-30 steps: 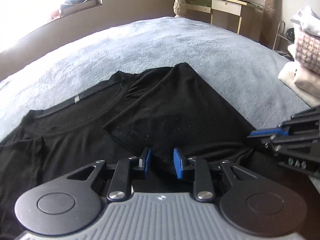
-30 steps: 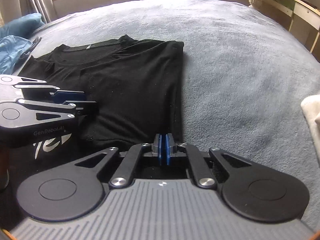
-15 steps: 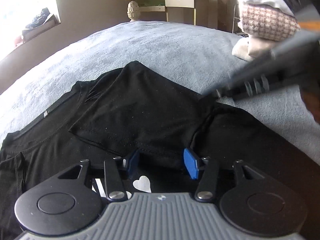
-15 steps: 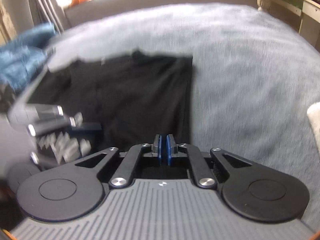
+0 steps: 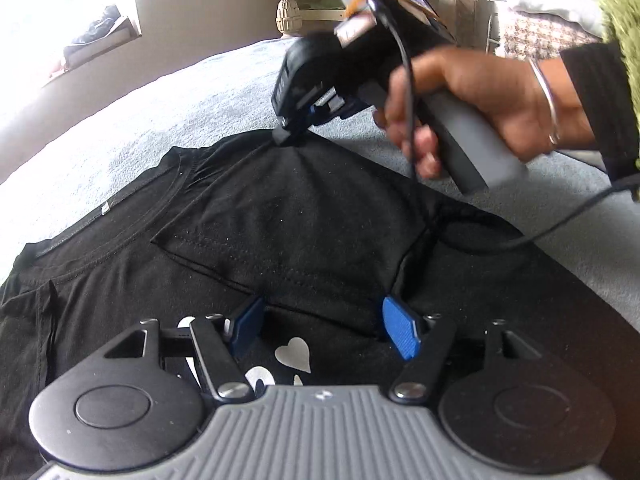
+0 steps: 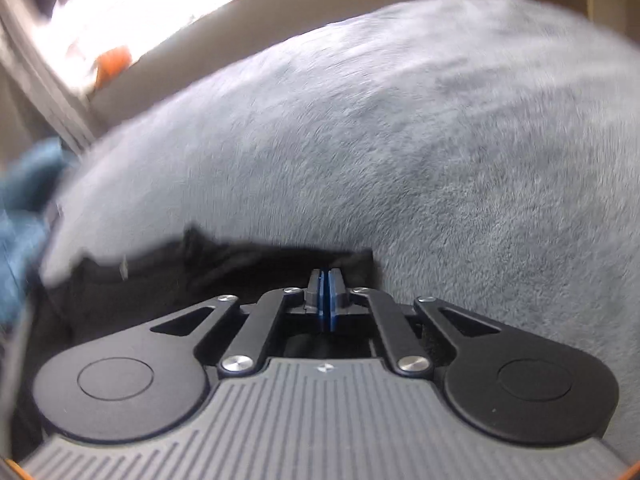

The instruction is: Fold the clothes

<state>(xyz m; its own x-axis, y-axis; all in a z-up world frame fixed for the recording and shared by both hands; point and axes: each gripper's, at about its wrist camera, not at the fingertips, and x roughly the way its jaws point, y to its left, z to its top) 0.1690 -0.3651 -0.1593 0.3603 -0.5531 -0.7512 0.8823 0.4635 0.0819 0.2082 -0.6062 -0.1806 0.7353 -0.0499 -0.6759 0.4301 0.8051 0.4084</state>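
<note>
Item: black T-shirt (image 5: 304,220), lying flat on the grey fleece bed cover (image 5: 192,116), collar toward the far side, one sleeve side already folded in over the chest.

Handling, as I judge it: light, limp jersey with no stiffness of its own. It will drape and drag rather than slide as a sheet, and a single layer may slip out of a pinch. The fleece beneath probably clings, so I would lift clear before carrying a fold across. Best holds are the doubled edges: the stitched hem of the folded panel, the shoulder seam, the ribbed collar.

Appearance: plain black with faint lint specks, a small pale tag at the neck, and a white print with a heart (image 5: 294,354) showing near my left tongs.

Left tongs (image 5: 324,326): jaws have just been opening and stand apart, straddling the folded panel's near hem, pads not pressing it.

Right tongs (image 5: 288,136): jaws together at the shirt's far shoulder corner, held in my right hand (image 5: 476,104). Whether cloth is pinched I cannot tell; the right wrist view is blurred.
</note>
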